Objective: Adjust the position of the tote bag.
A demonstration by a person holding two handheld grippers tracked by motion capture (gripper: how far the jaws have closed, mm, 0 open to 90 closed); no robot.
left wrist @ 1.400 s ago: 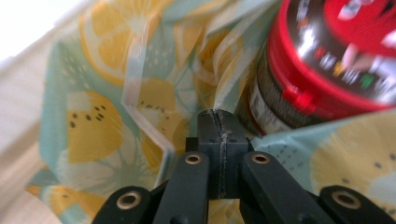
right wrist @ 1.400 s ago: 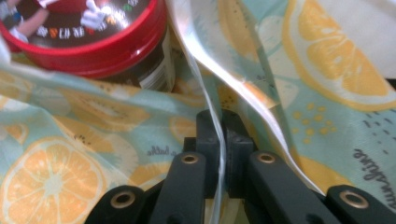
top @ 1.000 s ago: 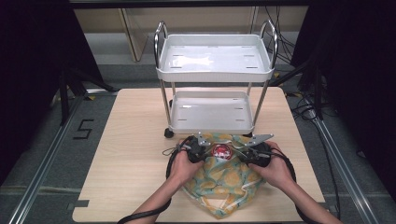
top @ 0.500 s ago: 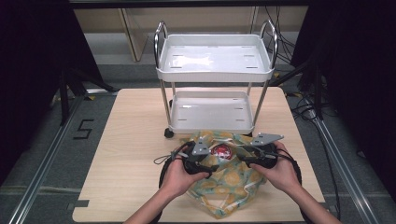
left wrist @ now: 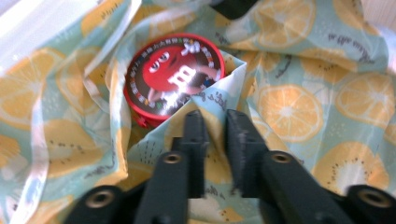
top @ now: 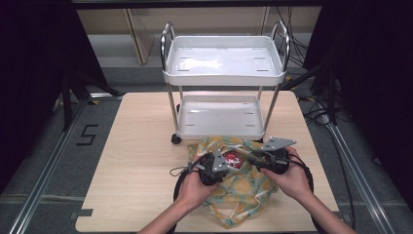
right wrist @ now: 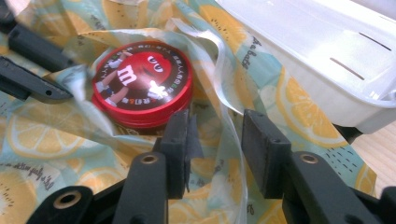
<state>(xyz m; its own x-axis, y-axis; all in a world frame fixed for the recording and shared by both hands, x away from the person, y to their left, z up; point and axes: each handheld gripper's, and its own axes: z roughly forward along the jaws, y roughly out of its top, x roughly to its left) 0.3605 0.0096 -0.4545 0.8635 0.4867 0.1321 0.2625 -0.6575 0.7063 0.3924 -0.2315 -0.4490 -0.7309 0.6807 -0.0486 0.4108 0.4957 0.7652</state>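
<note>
A cloth bag (top: pixel 243 190) printed with lemon and kiwi slices lies on the wooden table (top: pixel 141 146) in front of a white cart. A round red sweets tin (top: pixel 233 158) sits in its open mouth, lid up. My left gripper (top: pixel 225 165) is at the tin's left; its jaws have just been closing and now pinch a fold of the bag's rim (left wrist: pixel 215 109) beside the tin (left wrist: pixel 175 77). My right gripper (top: pixel 251 158) is at the tin's right; its jaws have been closing but stand apart, with a loose strip of bag edge (right wrist: pixel 224 116) between them and the tin (right wrist: pixel 142 79) just ahead.
The two-shelf white cart (top: pixel 224 80) on castors stands on the table right behind the bag; its lower tray (right wrist: pixel 327 56) is close to my right gripper. Bare tabletop lies to the left and right of the bag. The floor beyond is dark.
My left gripper has shifted slightly right and toward the person, and its jaws have narrowed onto the bag's rim. The bag's mouth has bunched up around the tin. The right gripper has hardly moved.
</note>
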